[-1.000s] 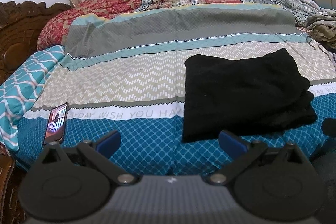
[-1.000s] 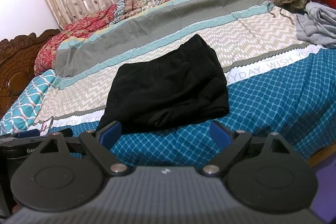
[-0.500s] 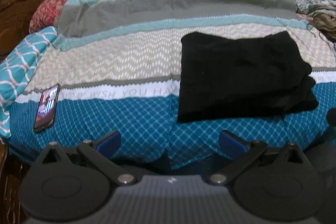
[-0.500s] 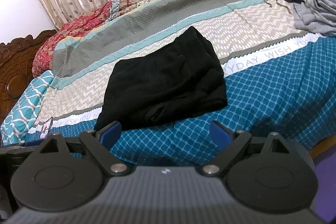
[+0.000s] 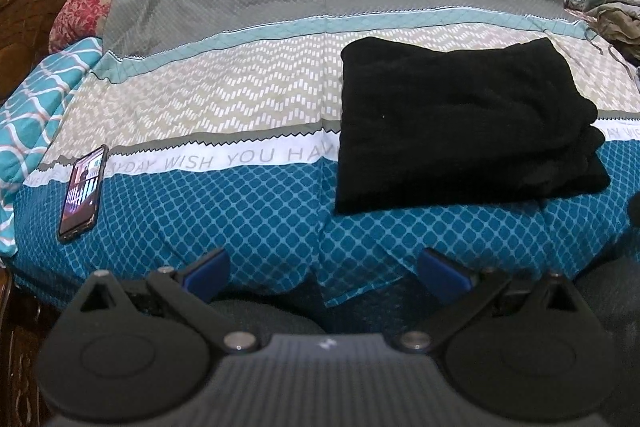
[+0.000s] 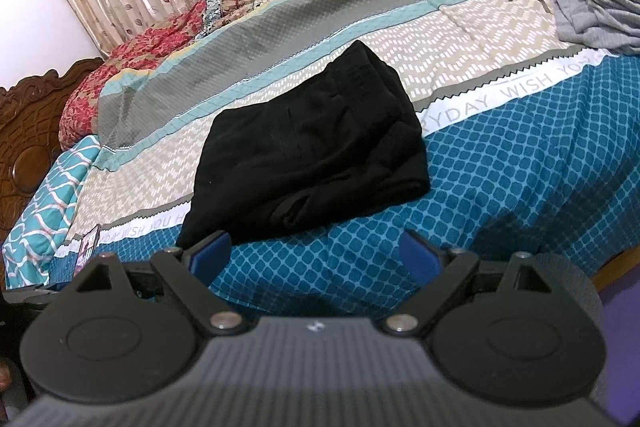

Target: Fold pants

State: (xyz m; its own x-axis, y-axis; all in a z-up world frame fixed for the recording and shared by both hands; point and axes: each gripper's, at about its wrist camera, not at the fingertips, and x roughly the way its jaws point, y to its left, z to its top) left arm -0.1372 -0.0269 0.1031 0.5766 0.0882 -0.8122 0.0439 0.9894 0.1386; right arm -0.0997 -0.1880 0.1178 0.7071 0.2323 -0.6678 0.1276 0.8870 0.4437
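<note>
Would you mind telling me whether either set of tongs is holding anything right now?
Nothing is held. The left tongs and right tongs are both open, short of the folded black pants.
</note>
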